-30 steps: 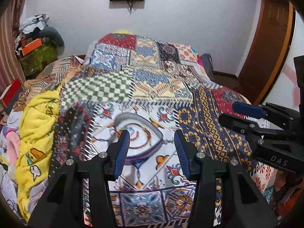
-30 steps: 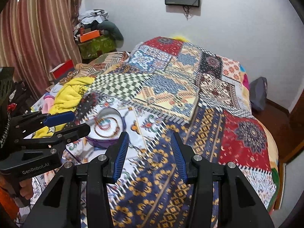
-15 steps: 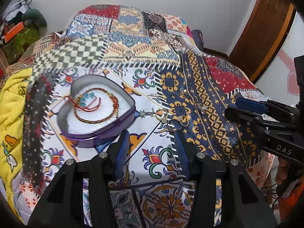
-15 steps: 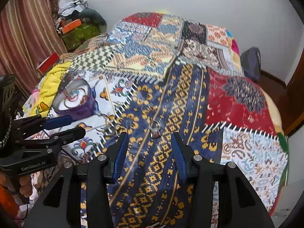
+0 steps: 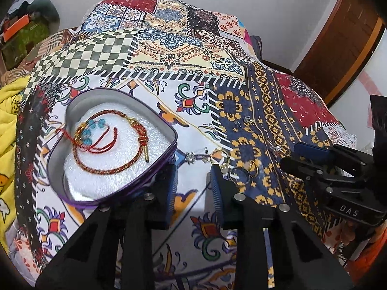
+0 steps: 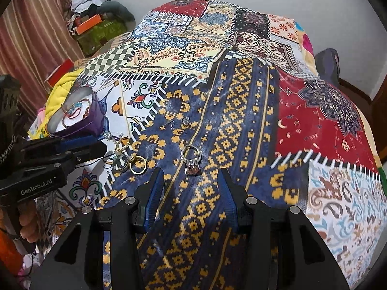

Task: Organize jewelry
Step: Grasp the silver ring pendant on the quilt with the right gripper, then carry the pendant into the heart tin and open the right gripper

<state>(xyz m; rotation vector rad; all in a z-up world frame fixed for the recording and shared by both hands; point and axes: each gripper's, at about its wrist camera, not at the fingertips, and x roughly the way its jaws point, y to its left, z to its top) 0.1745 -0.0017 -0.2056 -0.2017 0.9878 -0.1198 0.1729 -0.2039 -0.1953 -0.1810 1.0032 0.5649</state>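
A purple heart-shaped tin (image 5: 154,169) lined with white foam holds red cord bracelets (image 5: 106,140) with turquoise beads. My left gripper (image 5: 192,177) stands open just in front of the tin's right corner, nothing between its fingers. Loose rings (image 5: 238,175) and a small silver charm (image 5: 191,157) lie on the bedspread just past its right finger. In the right wrist view, a silver ring with a dark stone (image 6: 191,162) lies just ahead of my open right gripper (image 6: 191,180). A gold ring (image 6: 137,164) and an earring (image 6: 185,121) lie nearby.
Everything rests on a patchwork bedspread (image 6: 241,111) over a bed. A yellow blanket (image 5: 9,111) is bunched at the left edge. The left gripper (image 6: 79,145) sits close to the rings at the right gripper's left. A wooden door (image 5: 343,36) stands at far right.
Both grippers have come down and forward toward the bedspread. The tin and the loose rings now fill the lower views. Both stay open and hold nothing.
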